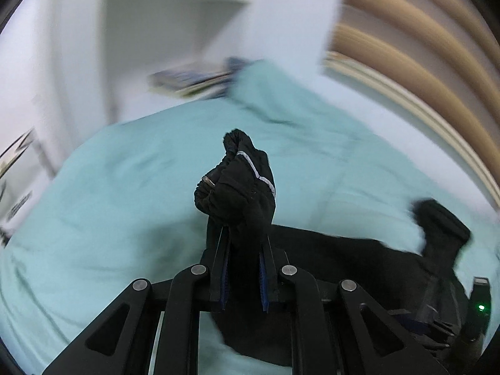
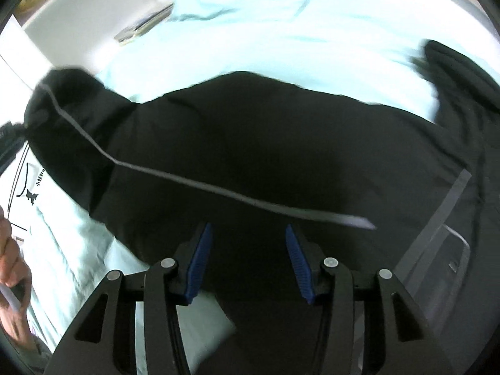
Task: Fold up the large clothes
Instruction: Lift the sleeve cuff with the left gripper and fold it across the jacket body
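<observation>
A large black garment [image 2: 250, 131] with thin grey piping lies spread across a light teal bed sheet [image 2: 281, 31]. My left gripper [image 1: 243, 234] is shut on a bunched sleeve end of the black garment [image 1: 237, 181] and holds it lifted above the sheet [image 1: 109, 203]. The rest of the garment trails off to the right in the left wrist view. My right gripper [image 2: 250, 234] is open and empty, its blue pads [image 2: 200, 259] hovering just above the garment's middle. The other sleeve [image 2: 462, 72] lies at the far right.
A teal pillow [image 1: 281, 93] lies at the head of the bed beside a stack of books [image 1: 187, 78]. White shelving [image 1: 156, 15] and a wall stand behind. A wooden slatted headboard [image 1: 422, 62] runs along the right. A hand [image 2: 12, 265] shows at the left edge of the right wrist view.
</observation>
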